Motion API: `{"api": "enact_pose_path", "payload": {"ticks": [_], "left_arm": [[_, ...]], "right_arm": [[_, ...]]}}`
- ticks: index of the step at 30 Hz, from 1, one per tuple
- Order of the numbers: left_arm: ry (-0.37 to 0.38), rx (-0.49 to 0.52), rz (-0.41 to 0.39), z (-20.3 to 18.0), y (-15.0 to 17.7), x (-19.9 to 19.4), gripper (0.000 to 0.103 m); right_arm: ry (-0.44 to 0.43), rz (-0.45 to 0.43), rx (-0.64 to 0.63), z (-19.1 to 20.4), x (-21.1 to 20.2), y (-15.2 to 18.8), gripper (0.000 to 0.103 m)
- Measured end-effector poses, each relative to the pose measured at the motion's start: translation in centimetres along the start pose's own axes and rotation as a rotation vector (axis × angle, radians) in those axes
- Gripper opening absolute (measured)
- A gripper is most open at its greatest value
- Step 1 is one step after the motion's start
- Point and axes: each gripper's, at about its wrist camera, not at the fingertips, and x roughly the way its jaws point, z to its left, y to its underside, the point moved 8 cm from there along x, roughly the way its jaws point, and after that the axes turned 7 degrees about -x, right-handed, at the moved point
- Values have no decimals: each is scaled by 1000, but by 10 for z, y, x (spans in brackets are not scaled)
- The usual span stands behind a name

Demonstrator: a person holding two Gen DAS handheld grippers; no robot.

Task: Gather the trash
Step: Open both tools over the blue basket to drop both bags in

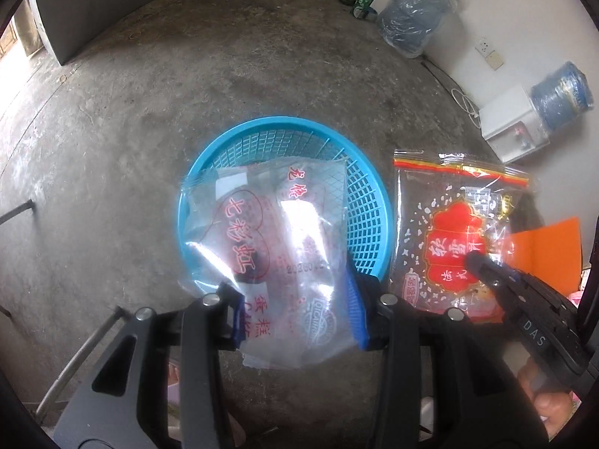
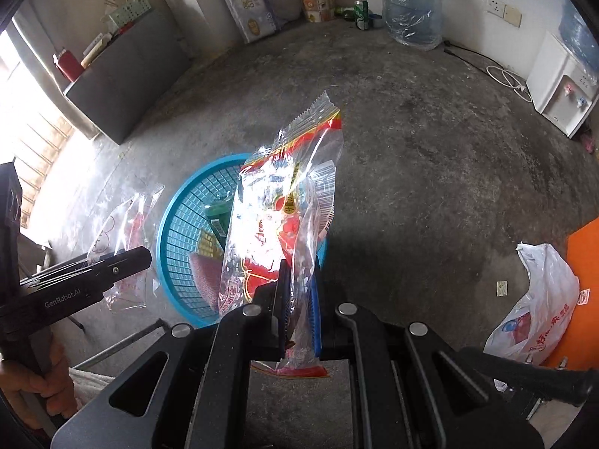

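Note:
A blue plastic mesh basket (image 1: 368, 202) (image 2: 176, 239) stands on the concrete floor. My left gripper (image 1: 295, 312) (image 2: 123, 262) is shut on a clear cake wrapper with red print (image 1: 273, 247) (image 2: 123, 239) and holds it above the basket's near side. My right gripper (image 2: 299, 307) (image 1: 475, 262) is shut on a clear wrapper with a red and gold label (image 2: 284, 209) (image 1: 453, 232), held upright just right of the basket. Some trash, green, yellow and pink, lies inside the basket (image 2: 209, 239).
A white plastic bag (image 2: 539, 299) lies on the floor at the right by an orange mat (image 2: 584, 262). A water dispenser (image 2: 558, 86), water jugs (image 2: 408, 7), cans (image 2: 361, 13) and boxes line the far wall. A grey cabinet (image 2: 123, 78) stands at the left.

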Motion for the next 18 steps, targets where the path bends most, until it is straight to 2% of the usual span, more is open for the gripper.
{"api": "enact_pose_path", "payload": {"ticks": [4, 7, 9, 10, 11, 14, 18], "left_arm": [[-9, 10, -20, 19, -12, 26, 44], [7, -58, 8, 33, -19, 46, 46], [5, -102, 13, 39, -21, 52, 55], [2, -114, 13, 43, -22, 55, 57], [8, -124, 12, 45, -23, 57, 61], [33, -159, 19, 48, -24, 57, 65], [44, -164, -14, 45, -29, 49, 75]], "right_arm": [[17, 73, -77, 14, 43, -15, 11], [36, 97, -117, 18, 70, -26, 13], [31, 119, -129, 20, 85, -28, 24], [33, 133, -134, 21, 91, -27, 36], [38, 141, -141, 21, 94, -24, 45], [50, 155, -153, 18, 100, -19, 51], [50, 132, -106, 13, 91, -13, 53]]}}
